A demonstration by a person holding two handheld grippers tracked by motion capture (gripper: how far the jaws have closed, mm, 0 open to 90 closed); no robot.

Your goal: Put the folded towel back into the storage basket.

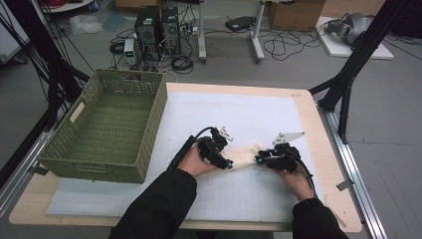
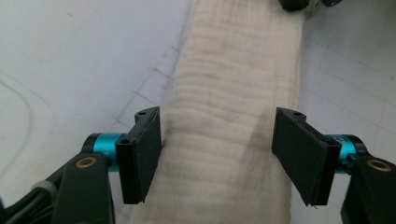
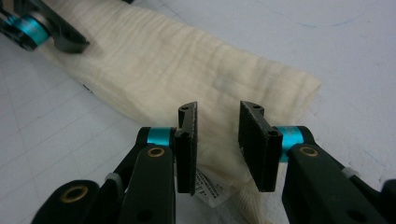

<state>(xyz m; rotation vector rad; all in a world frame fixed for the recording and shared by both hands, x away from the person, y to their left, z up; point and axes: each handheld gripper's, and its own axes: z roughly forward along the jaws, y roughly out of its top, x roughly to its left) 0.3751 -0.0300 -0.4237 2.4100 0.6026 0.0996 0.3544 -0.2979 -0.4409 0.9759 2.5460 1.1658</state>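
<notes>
A folded cream cloth (image 1: 246, 153) lies as a long strip on the white mat (image 1: 239, 109), between my two hands. My left gripper (image 1: 230, 164) points at its left end. In the left gripper view the jaws (image 2: 217, 149) stand wide on either side of the cloth (image 2: 233, 60), open and not pinching it. My right gripper (image 1: 259, 160) is at the strip's right end. Its jaws (image 3: 217, 135) stand apart over the cloth (image 3: 187, 60), above a corner with a white label (image 3: 210, 189). The left gripper (image 3: 46, 35) shows at the far end.
An empty green woven basket (image 1: 154, 119) stands on the table's left side, close to my left forearm. The mat's far half and right part are bare. The wooden table edge (image 1: 328, 164) runs just right of my right hand.
</notes>
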